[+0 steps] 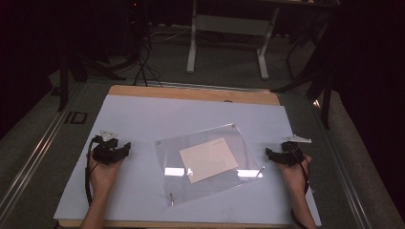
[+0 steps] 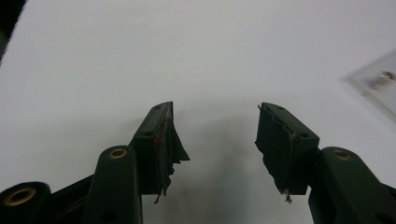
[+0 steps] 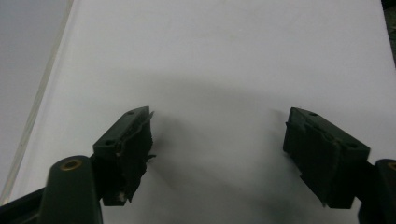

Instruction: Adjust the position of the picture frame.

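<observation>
A clear acrylic sheet [image 1: 210,164] lies tilted in the middle of the white table mat [image 1: 143,114], with a beige card [image 1: 208,160] under or in it. Small metal screws sit at its corners; one corner with a screw [image 2: 384,77] appears at the right edge of the left gripper view. My left gripper [image 1: 125,148] rests on the mat to the left of the sheet, open, nothing between its jaws [image 2: 215,135]. My right gripper [image 1: 268,153] sits just right of the sheet's edge, open and empty [image 3: 219,140].
The mat covers a wooden tabletop [image 1: 191,93] whose far edge shows. Beyond it stand a white desk frame [image 1: 229,28] and cables on the dark floor. A metal rail [image 1: 28,157] runs along the left side.
</observation>
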